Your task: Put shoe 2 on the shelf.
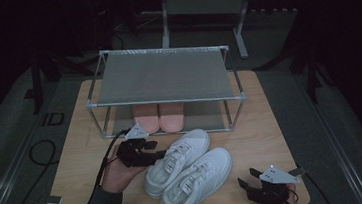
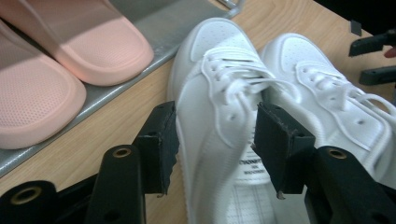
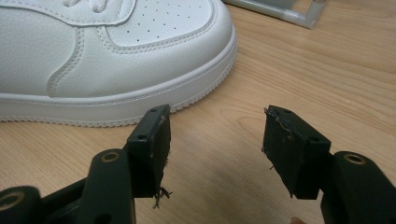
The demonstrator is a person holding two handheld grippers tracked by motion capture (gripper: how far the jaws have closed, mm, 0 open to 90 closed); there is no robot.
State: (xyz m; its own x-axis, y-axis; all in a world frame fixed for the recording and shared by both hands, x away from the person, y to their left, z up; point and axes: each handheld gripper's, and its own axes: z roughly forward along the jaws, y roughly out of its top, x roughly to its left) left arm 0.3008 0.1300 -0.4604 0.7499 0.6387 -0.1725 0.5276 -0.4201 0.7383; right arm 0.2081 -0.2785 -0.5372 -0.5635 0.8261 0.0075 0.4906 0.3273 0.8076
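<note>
High view: two white sneakers lie side by side on the wooden counter, toes toward a grey shoe rack whose lower shelf holds pink slippers; probably they go onto the rack next. The room around is dark.

Left gripper view: the left claw stands spread astride the nearer sneaker's laced middle, its pads not pressing.

Right gripper view: the right claw is spread over bare wood, just beside the other sneaker's toe.

2 white sneakers, seemingly plain pink slippers.
</note>
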